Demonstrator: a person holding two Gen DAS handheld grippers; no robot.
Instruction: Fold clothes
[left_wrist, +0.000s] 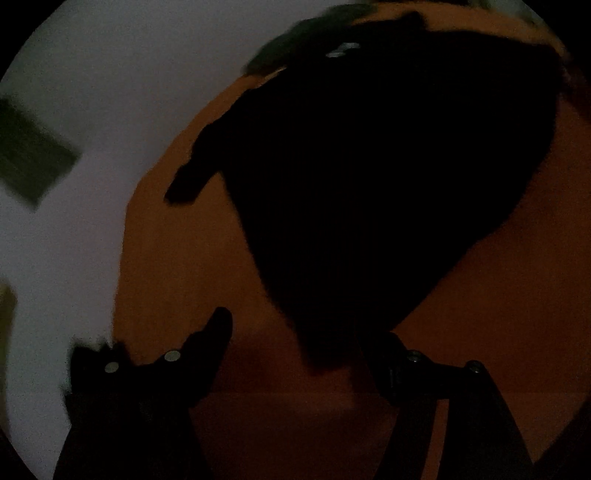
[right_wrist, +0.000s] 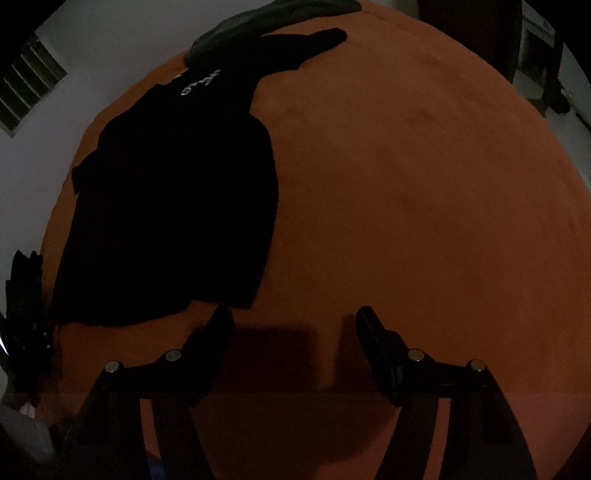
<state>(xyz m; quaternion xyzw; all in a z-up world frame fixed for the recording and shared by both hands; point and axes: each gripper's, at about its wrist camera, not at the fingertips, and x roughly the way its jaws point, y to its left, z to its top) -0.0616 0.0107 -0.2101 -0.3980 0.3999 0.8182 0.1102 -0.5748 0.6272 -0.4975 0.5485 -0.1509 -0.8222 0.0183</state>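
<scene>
- A dim room, pale walls behind an orange-covered surface (right_wrist: 406, 184) that fills both wrist views.
- A black garment (right_wrist: 173, 206) with small white lettering lies spread flat toward the surface's left edge; a dark green cloth (right_wrist: 266, 22) sits at its far edge.
- Left hand-held gripper (left_wrist: 295, 325): fingers spread, the right finger tip lost against the garment's near hem.
- Right hand-held gripper (right_wrist: 295, 314): released, holding nothing, just beside the hem.

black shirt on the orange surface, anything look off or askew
Mostly flat, but the black shirt lies at a slant, one long sleeve flung out toward the green garment at the far edge. No damage visible.
</scene>
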